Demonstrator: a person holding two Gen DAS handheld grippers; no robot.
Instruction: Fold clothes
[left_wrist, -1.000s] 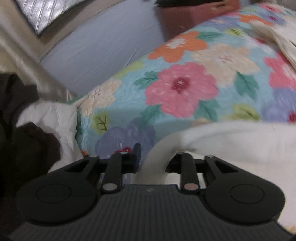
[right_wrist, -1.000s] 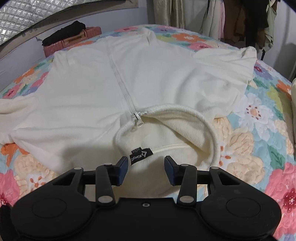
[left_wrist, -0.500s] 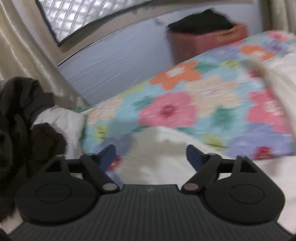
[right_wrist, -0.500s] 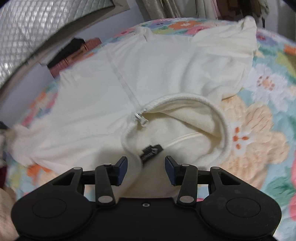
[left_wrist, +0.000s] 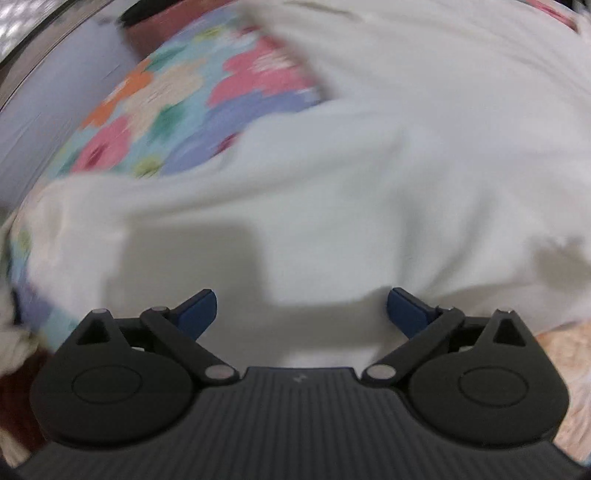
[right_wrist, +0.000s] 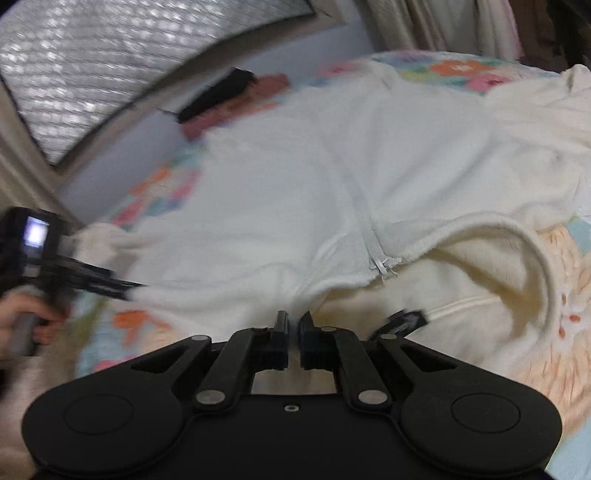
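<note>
- Spread face-up across the floral bedspread: a cream fleece hooded jacket, zipped shut, filling most of both wrist views.
- Far left, right wrist view: a hand on the grip of the left gripper, fingers splayed wide and empty above a blurred stretch of fleece near the sleeve.
- Judged soft, thick and light; no stiffness, so likely to sag and drag from any single hold. Plush pile should grip well between pads, not slip.
- Best holds, by this reading: hems, cuffs, shoulder seams and the ribbed hood rim, where doubled cloth gives the pads something to bite.
- Centre: zipper marking the long axis, running from the far hem toward the camera and ending at the pull.
- Below the pull: right gripper, fingers pinched nearly together on a ridge of collar fleece just left of the pull.
- Right: hood nearest the camera, opening upward, black label inside; collar end thus pointing at the holder, hem away.
- Far right: second sleeve reaching toward the bed's far corner.
</note>
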